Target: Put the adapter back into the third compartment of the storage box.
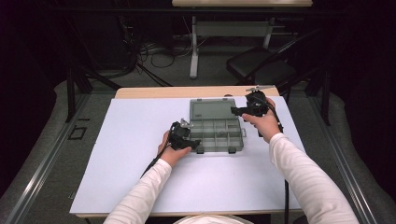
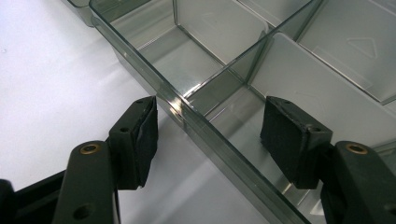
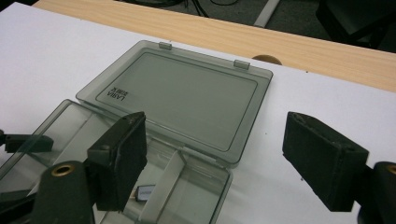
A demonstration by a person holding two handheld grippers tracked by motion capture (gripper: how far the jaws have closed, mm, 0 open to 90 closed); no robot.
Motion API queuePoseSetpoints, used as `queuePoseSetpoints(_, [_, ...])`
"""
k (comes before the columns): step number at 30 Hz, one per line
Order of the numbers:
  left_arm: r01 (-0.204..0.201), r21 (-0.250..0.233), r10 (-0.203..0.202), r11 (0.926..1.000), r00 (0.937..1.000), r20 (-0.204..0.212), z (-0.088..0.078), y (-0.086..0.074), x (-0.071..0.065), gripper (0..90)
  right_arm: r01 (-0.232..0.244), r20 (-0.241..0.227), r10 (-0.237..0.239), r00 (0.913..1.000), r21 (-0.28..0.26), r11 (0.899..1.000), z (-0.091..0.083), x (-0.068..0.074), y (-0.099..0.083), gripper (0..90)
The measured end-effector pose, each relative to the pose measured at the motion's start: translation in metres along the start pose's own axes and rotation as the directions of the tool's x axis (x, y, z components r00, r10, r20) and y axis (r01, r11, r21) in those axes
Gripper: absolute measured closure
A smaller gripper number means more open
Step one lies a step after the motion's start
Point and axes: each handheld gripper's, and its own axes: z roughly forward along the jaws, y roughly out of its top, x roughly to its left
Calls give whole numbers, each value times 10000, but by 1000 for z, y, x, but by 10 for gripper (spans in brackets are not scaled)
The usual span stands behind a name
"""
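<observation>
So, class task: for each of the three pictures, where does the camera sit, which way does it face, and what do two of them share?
High view: above the person's side, facing forward and down on the table; both forearms, left gripper, right gripper.
Left gripper view: rides that gripper, open jaws straddling the organizer box wall.
Right gripper view: rides that gripper, over the box's flat-lying lid.
Shared: the box.
</observation>
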Motion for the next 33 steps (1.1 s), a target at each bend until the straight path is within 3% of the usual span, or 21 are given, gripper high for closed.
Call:
queuePoseSetpoints(10, [26,-92,-27,10000,10000,-95,1,0,-1,365,321,94,-327,9994,589,9977,19,5,15,238])
queuePoseSetpoints(15, [-1,-20,1,10000,10000,-10,0,0,0,364,163,198,-178,9996,745,9971,30,8,23,251])
queuePoseSetpoints(20, [25,-27,-25,10000,10000,-3,0,0,0,364,397,546,-447,9975,898,9952,43,9,26,257])
queuePoseSetpoints(33, [6,-100,-7,9999,10000,-91,1,0,0,363,-156,811,61,9967,1168,9930,66,-4,19,283])
